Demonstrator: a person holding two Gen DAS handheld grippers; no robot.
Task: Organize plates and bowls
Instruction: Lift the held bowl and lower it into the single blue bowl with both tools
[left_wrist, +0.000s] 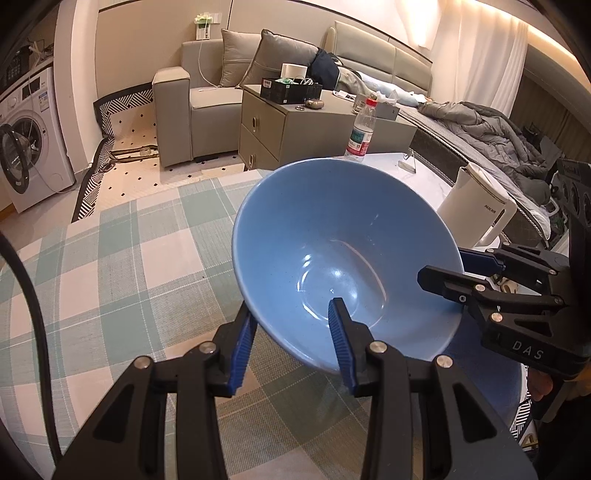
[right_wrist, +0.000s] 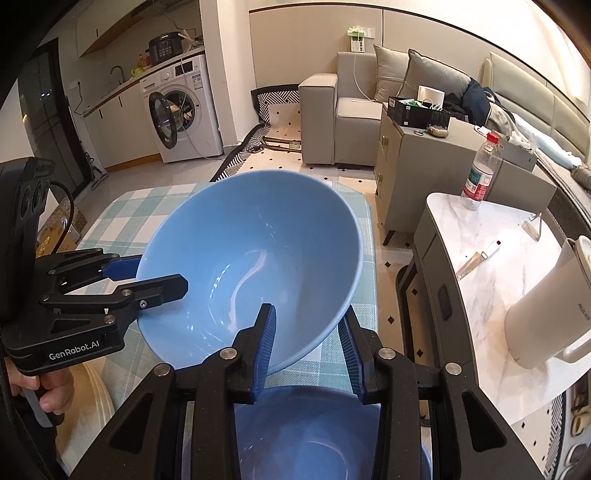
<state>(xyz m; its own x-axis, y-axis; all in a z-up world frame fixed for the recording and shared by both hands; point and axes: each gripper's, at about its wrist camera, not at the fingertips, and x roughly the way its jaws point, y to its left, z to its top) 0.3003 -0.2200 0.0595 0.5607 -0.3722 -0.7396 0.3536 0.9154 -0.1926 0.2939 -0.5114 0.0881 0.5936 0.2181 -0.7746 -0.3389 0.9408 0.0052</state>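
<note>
A light blue bowl (left_wrist: 343, 254) is held in the air, tilted so its empty inside faces both cameras, above a desk covered by a green and white checked cloth (left_wrist: 122, 266). Two handheld grippers hold it at once. The left gripper (left_wrist: 293, 343) has its jaws narrowed onto the near rim, one finger inside the bowl and one outside. The right gripper (right_wrist: 308, 350) grips the rim the same way from the other side, its jaws also pinched on the wall of the bowl. Sharing the load between two rim grips probably keeps the deep, smooth bowl from swinging or slipping while it is moved.

Directly below, seen from the right wrist, sits a second blue bowl (right_wrist: 314, 435), also empty as far as can be seen. The raised bowl hangs just above it, which suggests it is about to be nested inside to form a stack.

Beside the desk stands a marble-topped side table (right_wrist: 491, 258) carrying a white kettle (right_wrist: 550, 317) and a plastic water bottle (right_wrist: 480, 173), well apart from the bowls
</note>
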